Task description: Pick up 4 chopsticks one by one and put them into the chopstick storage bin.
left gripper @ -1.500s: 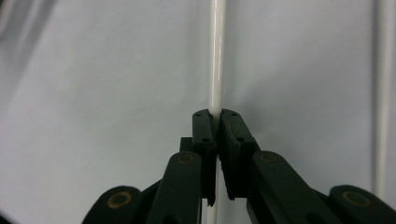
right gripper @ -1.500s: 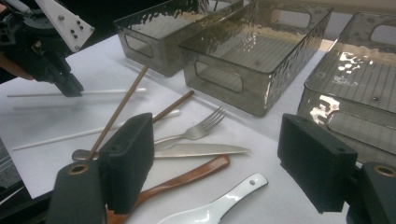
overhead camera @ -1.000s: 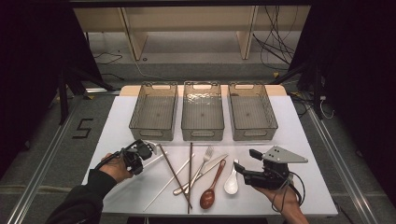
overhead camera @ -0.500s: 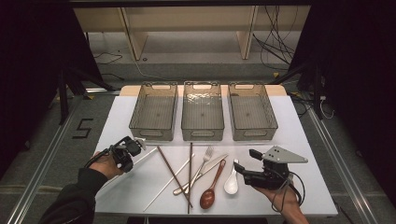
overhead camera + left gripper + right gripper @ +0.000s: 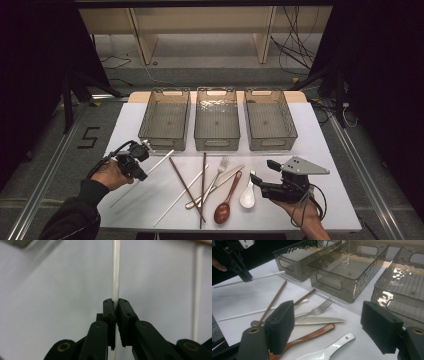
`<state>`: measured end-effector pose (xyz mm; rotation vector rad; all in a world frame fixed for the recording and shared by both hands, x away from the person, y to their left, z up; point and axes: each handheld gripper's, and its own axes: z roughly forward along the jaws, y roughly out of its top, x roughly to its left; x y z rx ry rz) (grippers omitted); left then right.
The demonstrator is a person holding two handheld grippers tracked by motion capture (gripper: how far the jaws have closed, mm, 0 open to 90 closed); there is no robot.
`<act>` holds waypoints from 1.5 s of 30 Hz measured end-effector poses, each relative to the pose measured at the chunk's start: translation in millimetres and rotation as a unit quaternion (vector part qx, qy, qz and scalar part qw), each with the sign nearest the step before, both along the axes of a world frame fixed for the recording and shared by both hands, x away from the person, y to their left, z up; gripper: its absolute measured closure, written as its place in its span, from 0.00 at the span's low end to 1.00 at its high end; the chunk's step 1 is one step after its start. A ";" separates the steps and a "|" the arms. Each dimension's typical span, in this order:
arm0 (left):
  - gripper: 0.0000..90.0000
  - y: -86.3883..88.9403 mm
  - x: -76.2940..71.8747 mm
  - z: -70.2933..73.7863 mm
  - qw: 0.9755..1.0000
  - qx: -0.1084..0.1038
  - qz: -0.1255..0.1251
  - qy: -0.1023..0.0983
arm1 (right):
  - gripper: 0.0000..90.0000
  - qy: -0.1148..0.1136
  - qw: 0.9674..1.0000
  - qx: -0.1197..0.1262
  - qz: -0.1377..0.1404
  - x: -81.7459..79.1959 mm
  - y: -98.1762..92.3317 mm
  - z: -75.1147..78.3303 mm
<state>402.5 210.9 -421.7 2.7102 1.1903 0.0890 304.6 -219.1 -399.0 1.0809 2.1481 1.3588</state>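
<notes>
Since the earlier high view, my left gripper has carried the white chopstick up and toward the far left, away from the cluster of cutlery and closer to the left bin; my right gripper has kept its place. From the high view, the white chopstick now slants across the near-left of the white surface, its far tip just in front of the left bin's near wall. From the left gripper view, the fingers are pressed tight on the thin white rod, clamping it partway along its length, with the stick running straight out ahead. I judge it light, stiff and smooth, so it may swivel or slip in a pinch this narrow; a hold nearer its middle would balance it better than one near an end. On the right, the fingers stand wide apart with nothing between them, hovering above the white soup spoon and the brown wooden spoon. Between the two hands lie a second white chopstick, two brown chopsticks, a fork and a table knife, loosely crossed. Three clear bins stand in a row at the far side, the middle bin and right bin empty like the left.
</notes>
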 end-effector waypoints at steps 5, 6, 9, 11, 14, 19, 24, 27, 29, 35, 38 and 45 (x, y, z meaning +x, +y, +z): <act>0.94 -2.8 -0.3 14.9 0.998 -0.057 0.001 -0.030 | 0.31 0.000 1.000 0.000 0.000 0.0 -0.2 0.0; 0.94 -2.8 -0.5 18.5 0.997 -0.070 0.003 -0.044 | 0.31 -0.001 1.000 0.000 -0.001 -0.1 -0.3 0.0; 0.94 -1.5 0.4 30.4 0.991 -0.108 0.010 -0.072 | 0.31 -0.001 1.000 0.000 -0.001 -0.1 -0.4 0.0; 0.94 -0.4 2.6 39.1 0.986 -0.135 0.020 -0.096 | 0.31 -0.001 1.000 0.001 -0.001 -0.3 -0.3 0.2; 0.94 -0.4 5.3 51.4 0.977 -0.172 0.027 -0.123 | 0.31 -0.001 1.000 0.002 -0.002 -0.4 -0.5 0.3; 0.94 -2.1 14.0 70.8 0.962 -0.210 0.040 -0.171 | 0.31 -0.003 1.000 0.005 -0.001 -0.4 -0.7 0.5; 0.94 -2.6 30.3 84.2 0.947 -0.239 0.061 -0.206 | 0.31 -0.004 1.000 0.006 0.000 -0.9 -0.8 0.7; 0.94 -1.9 41.2 89.5 0.943 -0.245 0.068 -0.214 | 0.31 -0.005 1.000 0.008 0.001 -0.9 -1.4 0.8; 0.94 -2.1 48.5 92.9 0.942 -0.244 0.072 -0.219 | 0.31 -0.005 1.000 0.008 0.002 -1.0 -1.4 0.9; 0.94 0.4 67.4 100.6 0.938 -0.235 0.082 -0.243 | 0.31 -0.005 1.000 0.008 0.004 -1.1 -0.7 1.1; 0.94 3.2 78.1 101.5 0.933 -0.235 0.089 -0.258 | 0.31 -0.005 1.000 0.007 0.004 -1.0 -0.7 0.9; 0.94 5.4 103.3 94.4 0.932 -0.210 0.102 -0.278 | 0.31 -0.003 1.000 0.009 0.006 -0.9 -0.2 0.8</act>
